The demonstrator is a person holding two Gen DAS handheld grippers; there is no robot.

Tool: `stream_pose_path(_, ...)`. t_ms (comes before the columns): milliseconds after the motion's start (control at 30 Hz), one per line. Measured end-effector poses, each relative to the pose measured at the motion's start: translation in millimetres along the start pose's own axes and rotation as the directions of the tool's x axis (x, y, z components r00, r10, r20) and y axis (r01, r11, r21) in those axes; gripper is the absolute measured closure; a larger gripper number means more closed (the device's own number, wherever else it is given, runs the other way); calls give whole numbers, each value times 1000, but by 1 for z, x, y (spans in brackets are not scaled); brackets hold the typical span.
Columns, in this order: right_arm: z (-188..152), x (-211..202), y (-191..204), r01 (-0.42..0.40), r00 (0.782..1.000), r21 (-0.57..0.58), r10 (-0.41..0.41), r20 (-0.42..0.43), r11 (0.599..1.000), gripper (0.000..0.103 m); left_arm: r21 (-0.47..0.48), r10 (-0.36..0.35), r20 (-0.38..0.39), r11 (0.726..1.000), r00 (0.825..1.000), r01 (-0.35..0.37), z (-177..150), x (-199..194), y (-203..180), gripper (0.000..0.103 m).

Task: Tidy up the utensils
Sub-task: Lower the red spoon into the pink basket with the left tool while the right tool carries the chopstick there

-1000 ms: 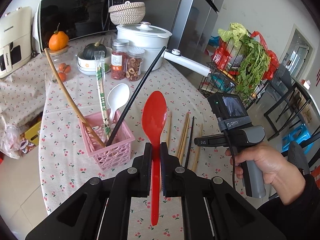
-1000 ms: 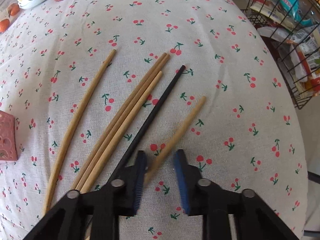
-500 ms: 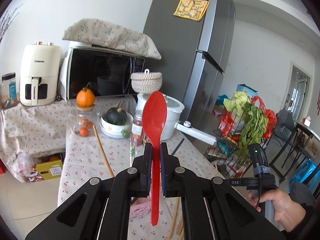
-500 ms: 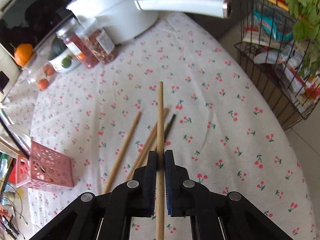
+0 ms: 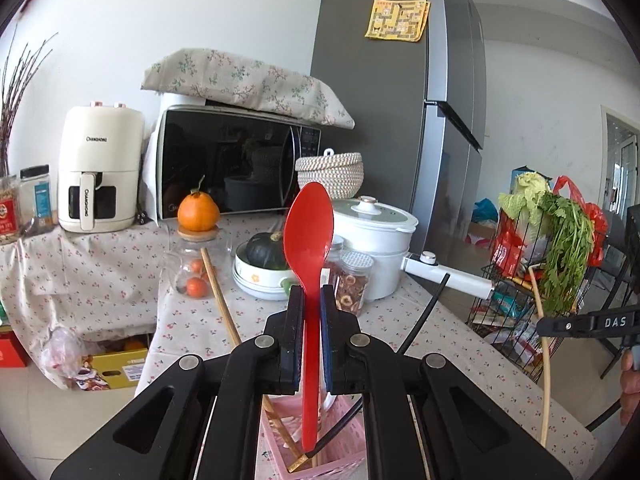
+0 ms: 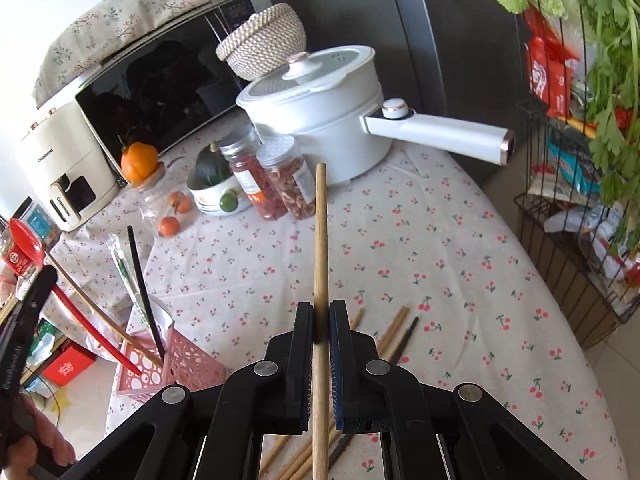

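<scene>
My left gripper [image 5: 308, 296] is shut on a red spoon [image 5: 308, 232], bowl up, its handle end dipping into the pink basket [image 5: 352, 456]. The basket also holds a long wooden stick [image 5: 218, 300], a black chopstick [image 5: 424, 320] and a white spoon. My right gripper [image 6: 320, 312] is shut on a wooden chopstick [image 6: 320, 240], held above the table. Below it several more chopsticks [image 6: 396, 332] lie on the cherry-print cloth. In the right wrist view the pink basket [image 6: 180, 364] stands at the lower left, with the red spoon [image 6: 24, 236] slanting into it.
At the back of the table stand a white pot [image 6: 320, 108] with a long handle, two jars [image 6: 280, 176], a bowl with a squash [image 5: 264, 256] and a jar of oranges. A microwave [image 5: 228, 168], air fryer and fridge are behind. A wire rack [image 6: 568, 220] of vegetables stands to the right.
My right gripper closed on one wooden chopstick and lifted it off the table. My left gripper tilted up and carried the red spoon over the pink basket.
</scene>
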State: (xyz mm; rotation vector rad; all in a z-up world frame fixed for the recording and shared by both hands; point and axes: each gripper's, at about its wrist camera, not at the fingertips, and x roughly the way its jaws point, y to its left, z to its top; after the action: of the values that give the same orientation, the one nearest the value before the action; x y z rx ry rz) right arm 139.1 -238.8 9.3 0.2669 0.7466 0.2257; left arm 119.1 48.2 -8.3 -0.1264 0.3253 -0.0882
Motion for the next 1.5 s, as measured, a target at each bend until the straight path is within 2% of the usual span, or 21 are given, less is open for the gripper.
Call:
stream_pose_path(100, 1, -2, 3, -14, 1000, -11, 14, 12, 1000, 98, -43, 6, -84, 999, 996, -9, -9, 15, 8, 94)
stream_pose_path(133, 1, -3, 5, -20, 1000, -12, 20, 15, 1000, 98, -59, 15, -120, 998, 993, -23, -10, 18, 11, 88)
stream_pose_path(167, 1, -4, 6, -26, 999, -12, 26, 21, 1000, 98, -71, 17, -157, 997, 987, -29, -10, 21, 12, 82)
stream_pose_path(233, 2, -8, 10, -43, 998, -15, 44, 34, 999, 98, -87, 24, -197, 995, 980, -41, -12, 19, 14, 54)
stream_pose_path(333, 4, -14, 19, -66, 995, -21, 67, 71, 998, 98, -113, 5, -225, 993, 974, -31, -10, 8, 16, 45)
stream_pose_path(433, 6, -21, 30, -98, 988, -22, 100, 115, 995, 98, -119, -14, -291, 993, 957, -22, -9, -5, 16, 37)
stream_pose_path(500, 9, -24, 37, -123, 981, -16, 124, 147, 992, 98, -112, -3, -349, 993, 937, -39, -8, -10, 17, 33)
stream_pose_path(600, 12, -27, 52, -165, 967, -15, 165, 196, 986, 97, -106, 20, -432, 992, 901, -73, -7, -16, 21, 31)
stream_pose_path(700, 15, -27, 70, -194, 947, -27, 194, 256, 981, 97, -86, 39, -490, 992, 871, -92, -13, -22, 29, 25)
stream_pose_path(800, 16, -25, 86, -214, 926, -34, 214, 312, 976, 97, -102, 55, -518, 987, 853, -126, -25, -24, 45, 25)
stream_pose_path(900, 16, -19, 103, -210, 911, -43, 211, 353, 977, 97, -159, 24, -574, 977, 818, -140, -36, -16, 60, 25)
stream_pose_path(967, 16, -12, 114, -220, 906, -39, 219, 362, 975, 97, -180, 3, -595, 974, 803, -137, -39, -13, 68, 25)
stream_pose_path(1133, 10, 7, 144, -209, 898, -51, 212, 385, 977, 97, -190, 8, -605, 969, 796, -155, -44, -9, 83, 24)
stream_pose_path(1267, 4, 18, 163, -175, 889, -75, 190, 416, 982, 97, -158, 40, -606, 973, 795, -170, -52, -6, 94, 24)
stream_pose_path(1367, -3, 25, 178, -98, 881, -110, 137, 452, 989, 97, -159, 40, -621, 971, 783, -176, -58, -2, 105, 24)
stream_pose_path(1433, -7, 30, 185, -50, 875, -129, 106, 472, 990, 97, -171, 30, -621, 970, 783, -173, -59, -1, 111, 24)
stream_pose_path(1500, -10, 39, 189, -27, 878, -129, 85, 471, 991, 97, -173, 30, -618, 970, 785, -174, -58, 0, 115, 24)
